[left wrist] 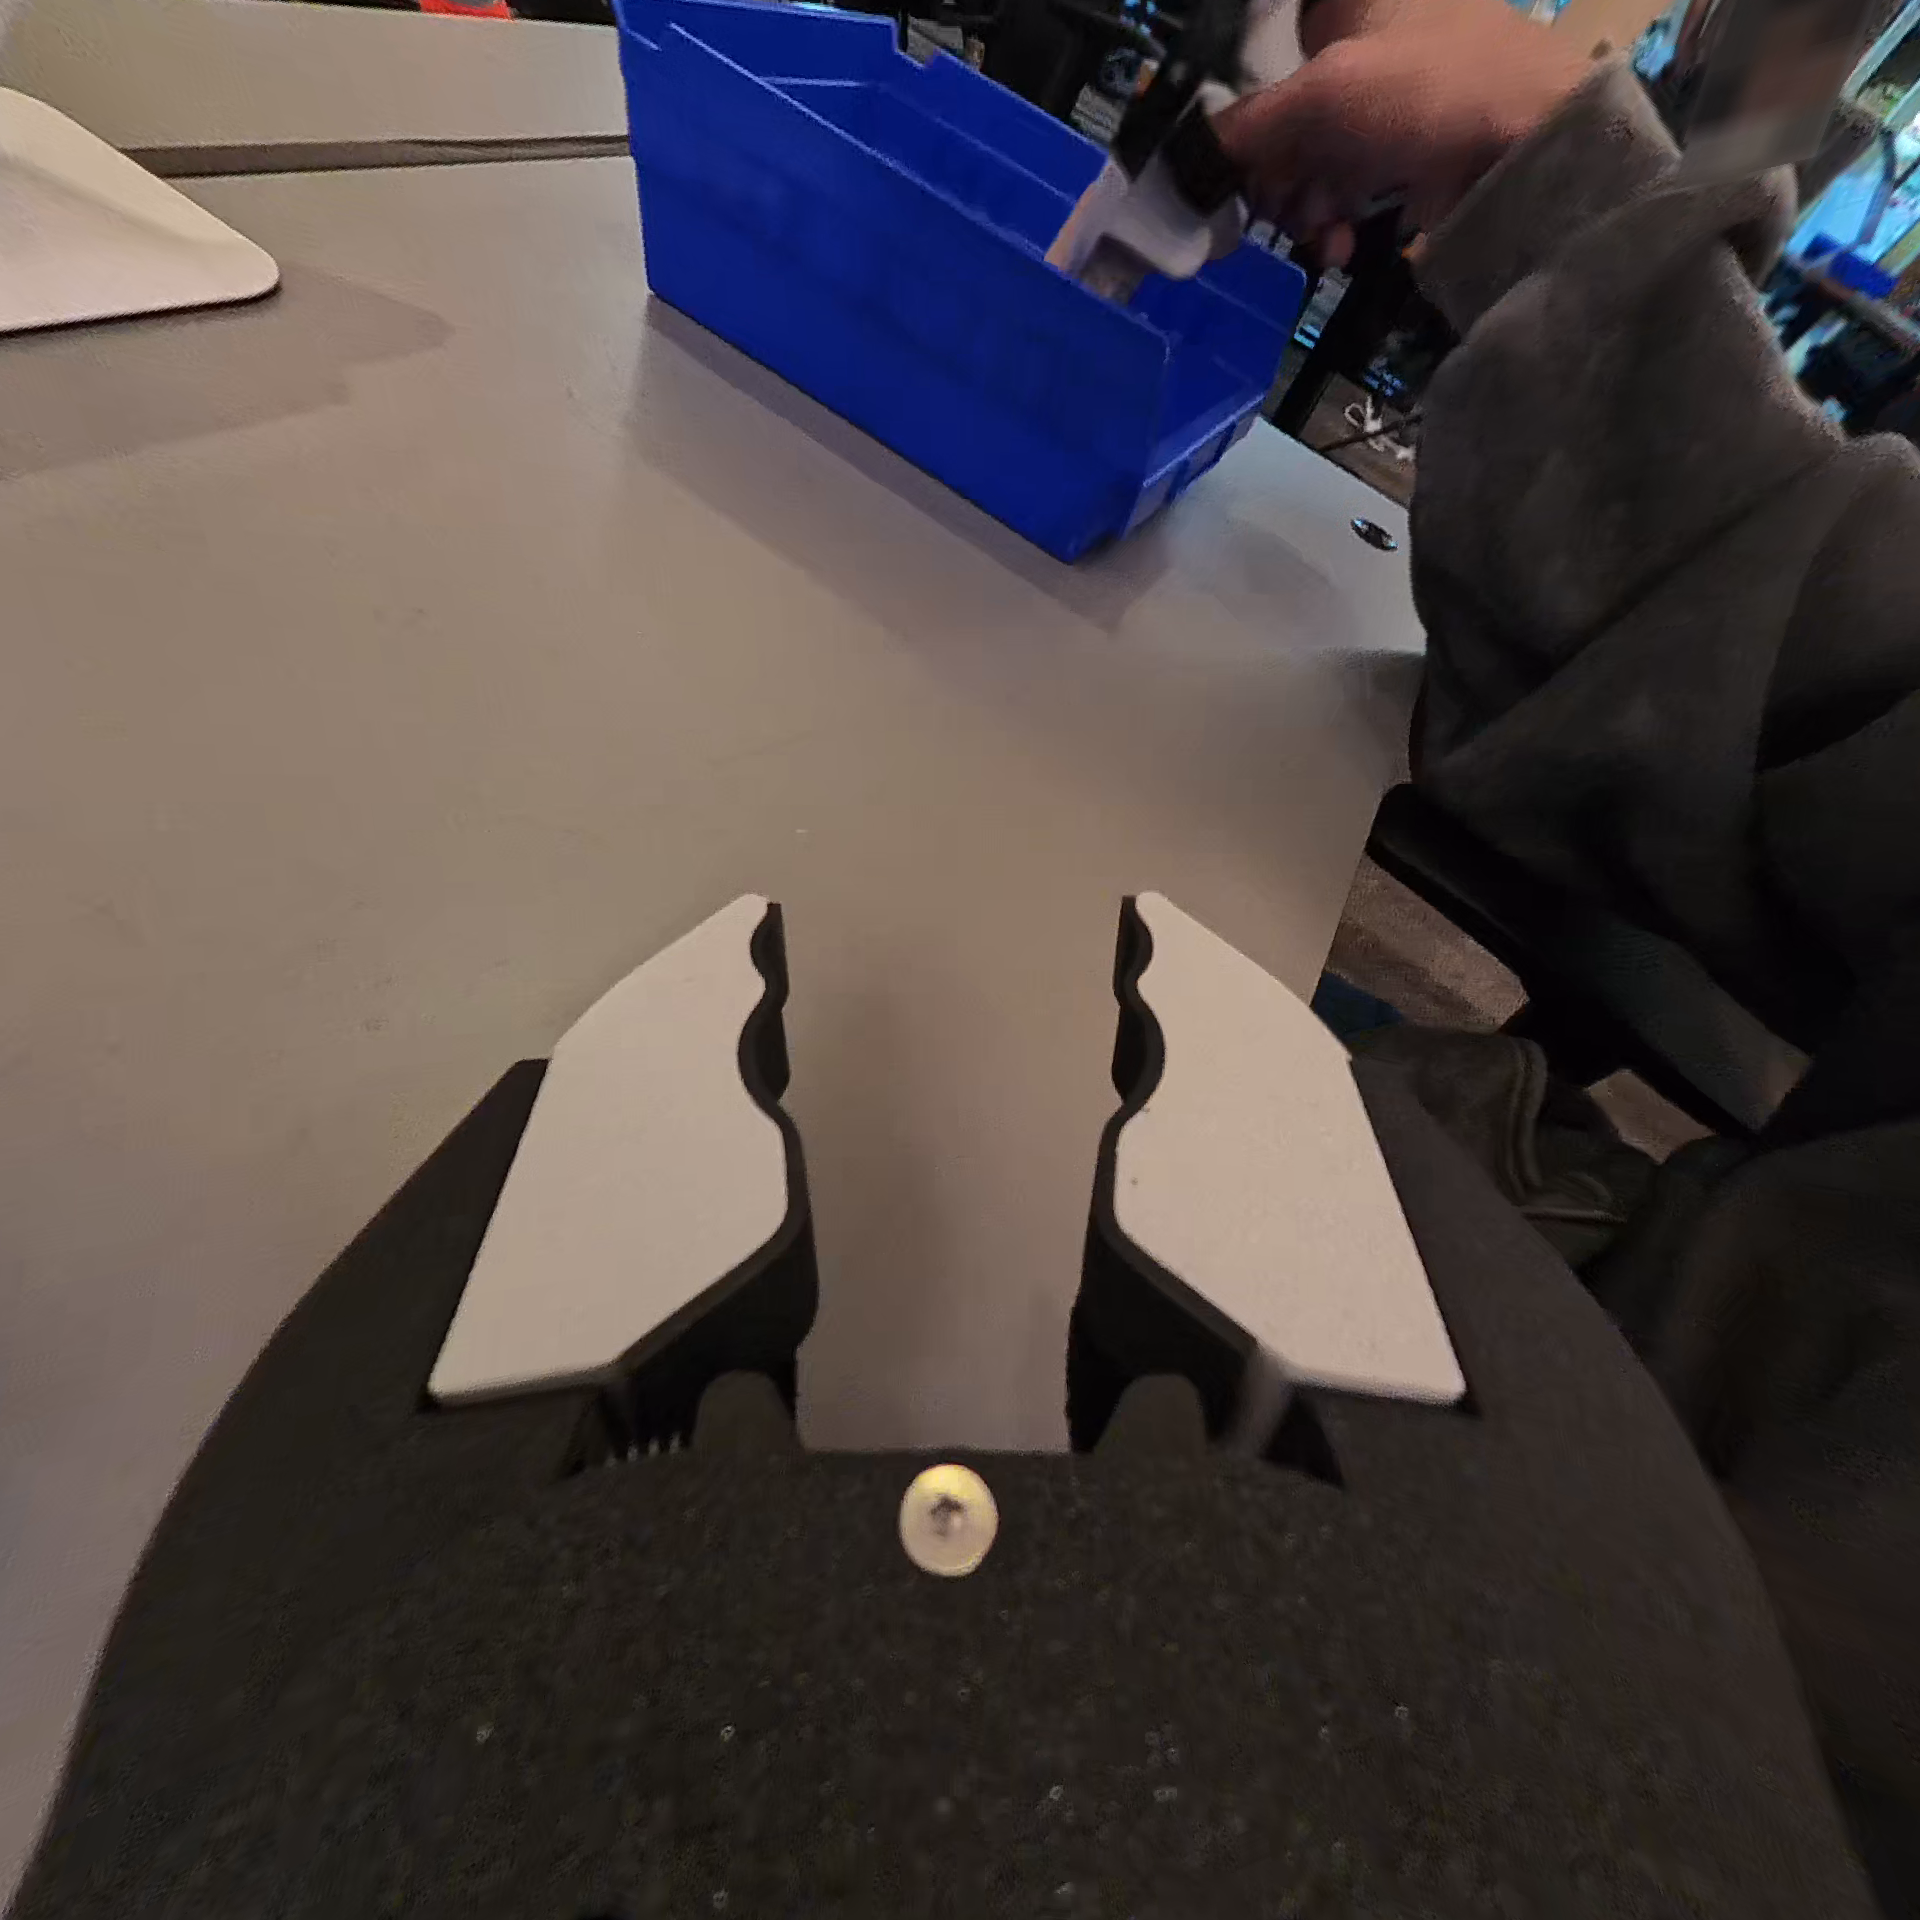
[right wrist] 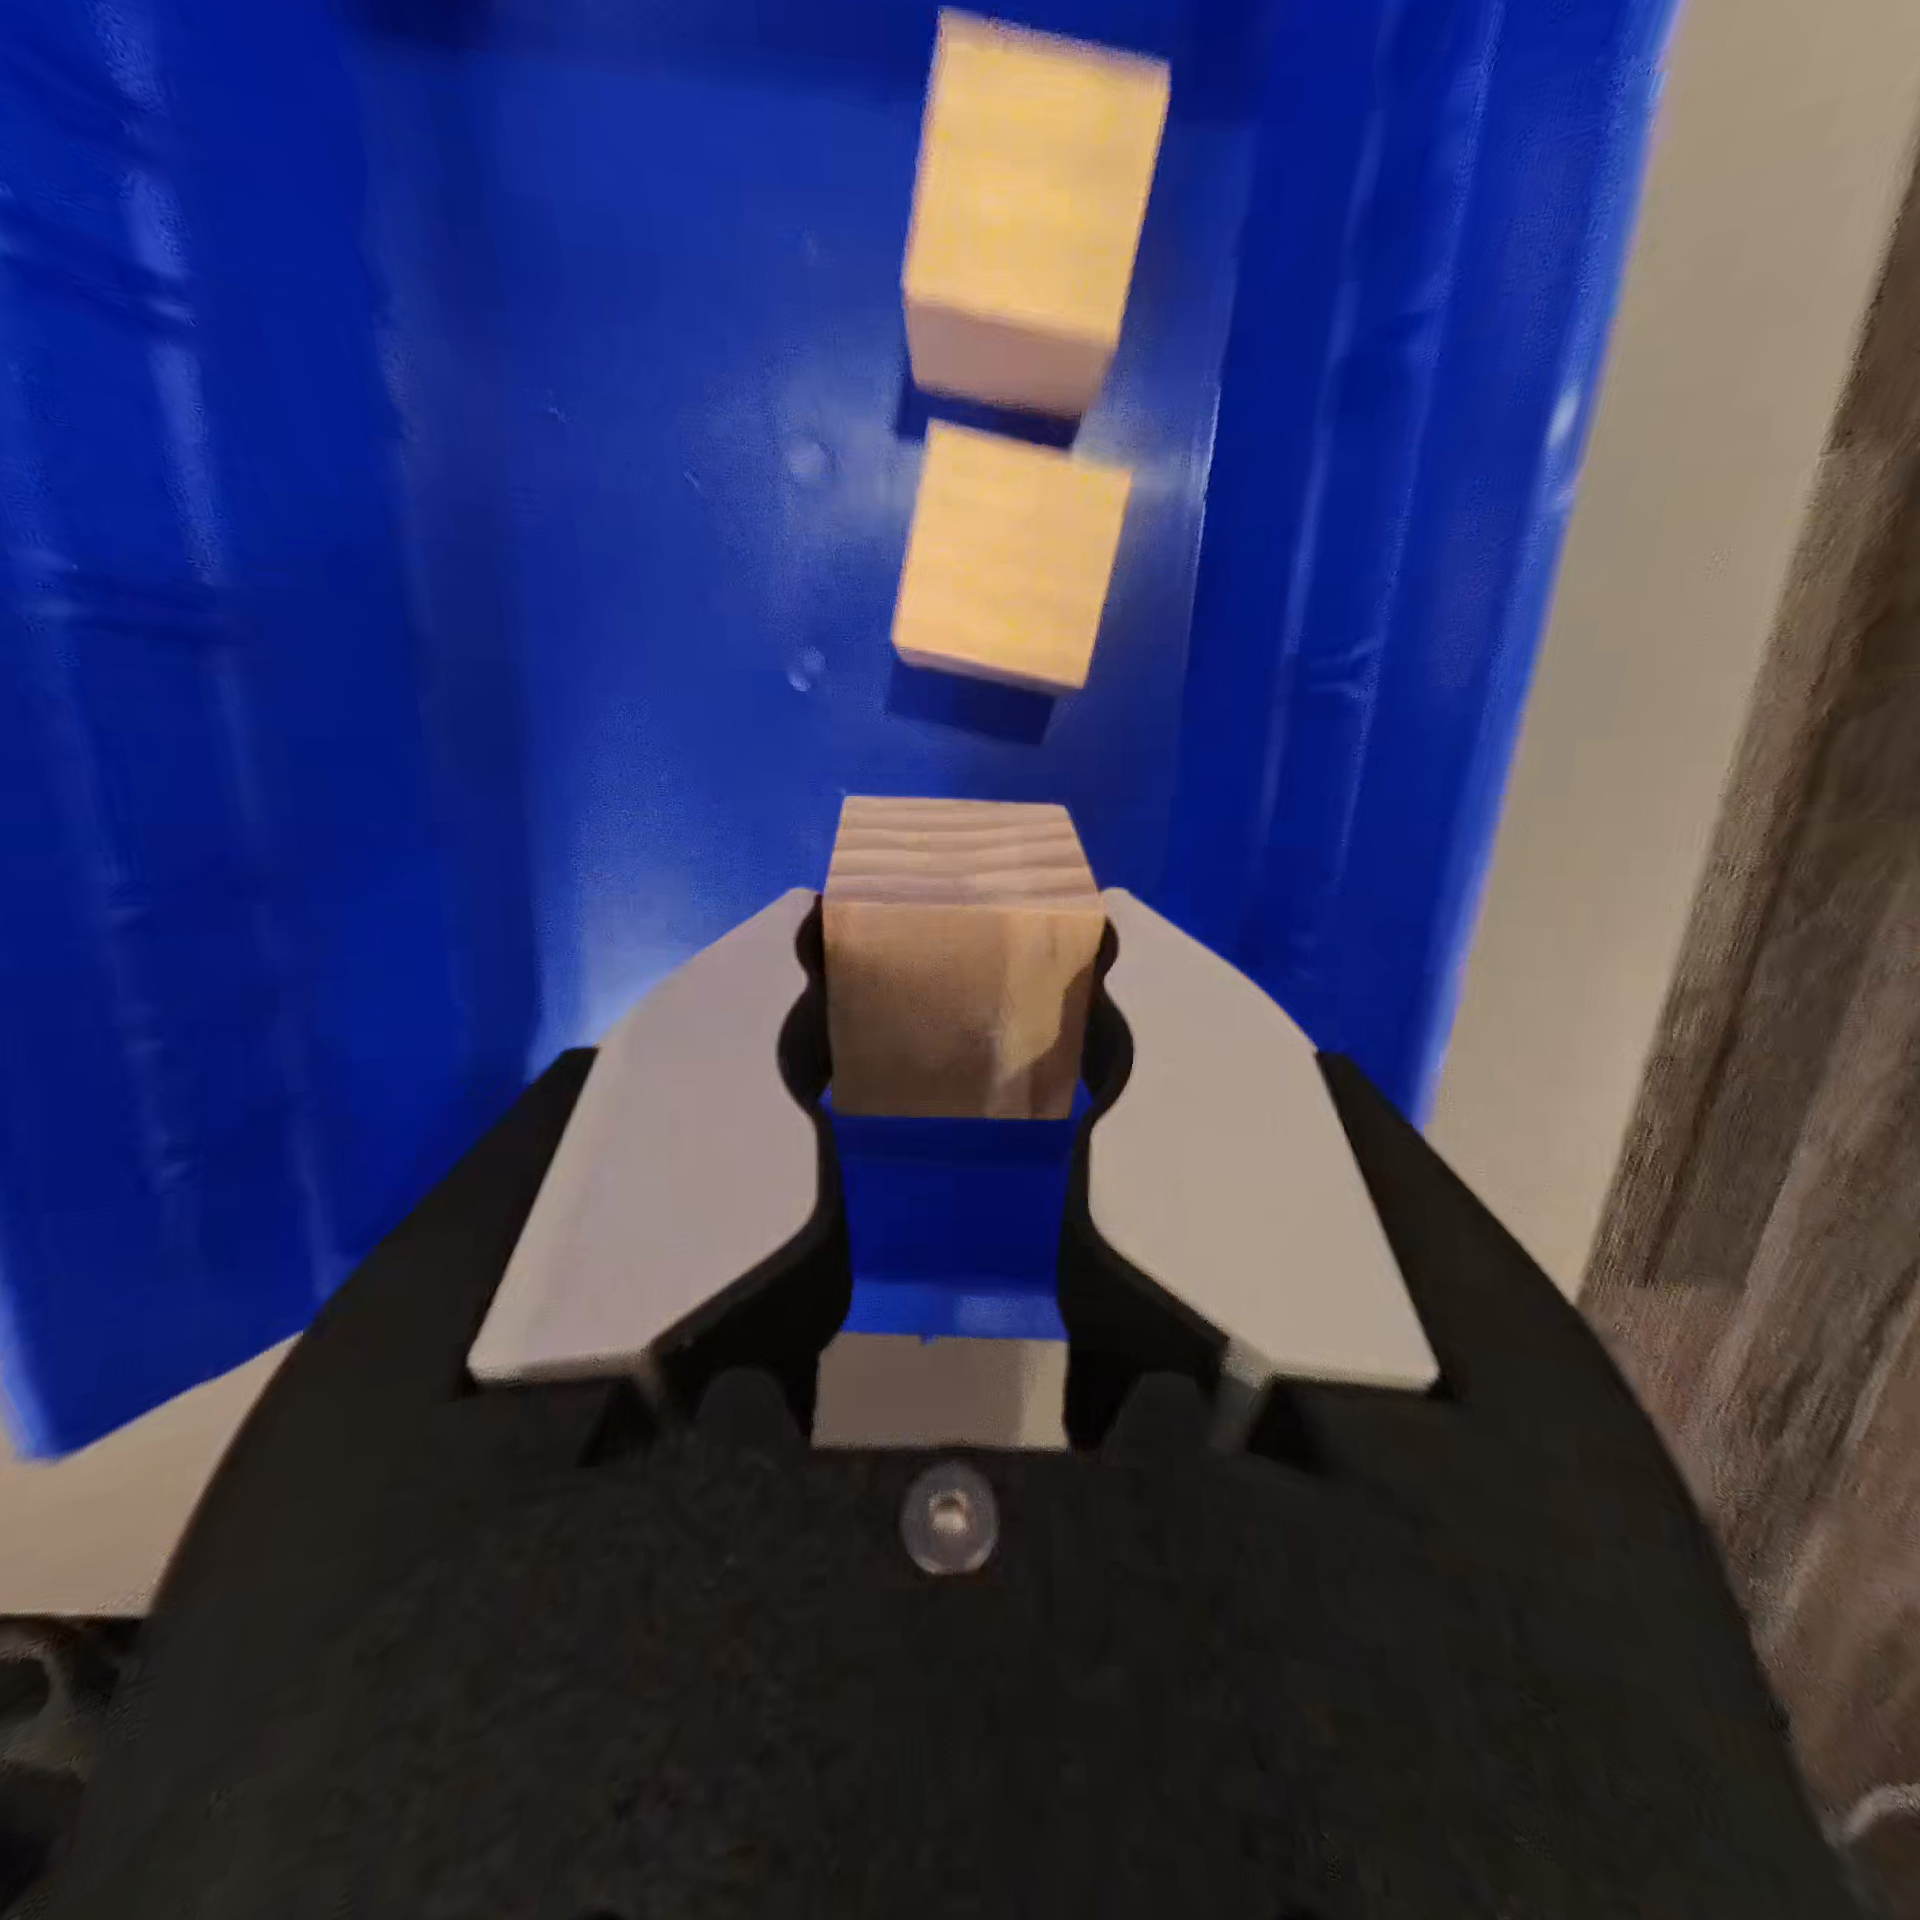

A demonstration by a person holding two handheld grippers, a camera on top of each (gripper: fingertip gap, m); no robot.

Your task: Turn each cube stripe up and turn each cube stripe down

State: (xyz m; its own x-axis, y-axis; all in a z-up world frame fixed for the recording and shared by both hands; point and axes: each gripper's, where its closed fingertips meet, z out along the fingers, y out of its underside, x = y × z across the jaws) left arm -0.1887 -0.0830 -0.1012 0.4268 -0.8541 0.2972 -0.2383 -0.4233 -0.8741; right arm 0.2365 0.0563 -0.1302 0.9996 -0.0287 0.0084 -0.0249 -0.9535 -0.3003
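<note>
- Inside the blue bin [right wrist: 416,727]: right gripper [right wrist: 961,914] clamped on a wooden cube [right wrist: 961,1023], pads pressed to both its sides, no stripe visible on the faces shown.
- Beyond it, on the bin floor near the right wall: second cube [right wrist: 1008,561], then third cube [right wrist: 1029,208], in a row, slightly apart, plain faces up.
- Over bare grey bench [left wrist: 416,727], near its front edge: left gripper [left wrist: 951,909], jaws apart, holding nothing.
- Toward the bench's far right corner: same bin, right gripper dipped in, held by a hand [left wrist: 1382,135].
</note>
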